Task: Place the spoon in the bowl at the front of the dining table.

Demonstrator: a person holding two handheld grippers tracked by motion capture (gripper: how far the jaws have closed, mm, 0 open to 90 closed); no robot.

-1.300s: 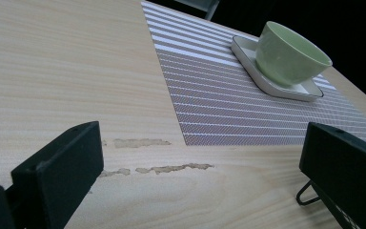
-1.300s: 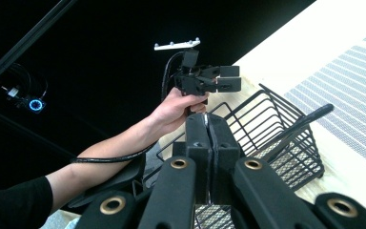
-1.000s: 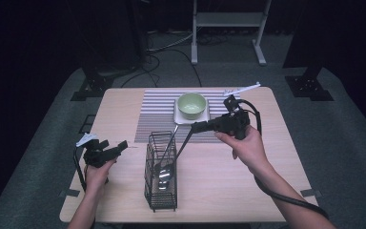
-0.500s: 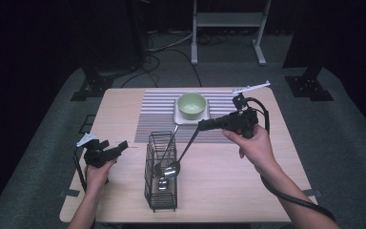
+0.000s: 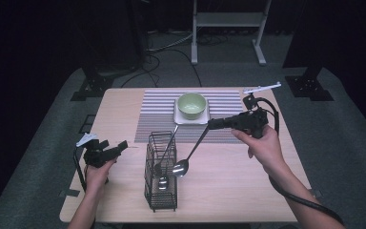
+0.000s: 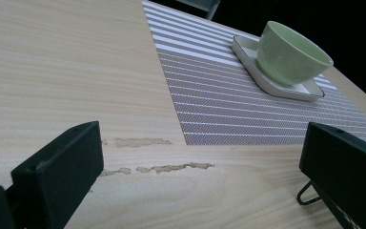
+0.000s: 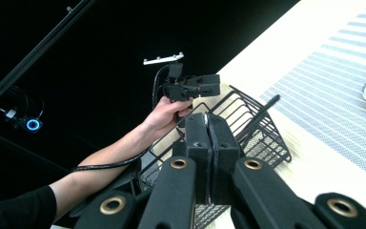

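Note:
A metal spoon hangs slanted just right of the black wire basket, its bowl low beside the basket's top. My right gripper is shut on the top of the spoon's handle. In the right gripper view the jaws are pressed together above the basket. Inside the basket lean two more utensils. My left gripper stands open and holds nothing, low over the table's left side; in the left gripper view its jaws frame bare wood.
A green bowl sits on a white square saucer on the striped placemat at the back middle. The left gripper view has the bowl and the placemat ahead. The wooden table has dark floor around it.
My right gripper has moved right, drawing the spoon up out of the basket; its bowl now hangs outside the basket's right side. The left gripper has stayed put.

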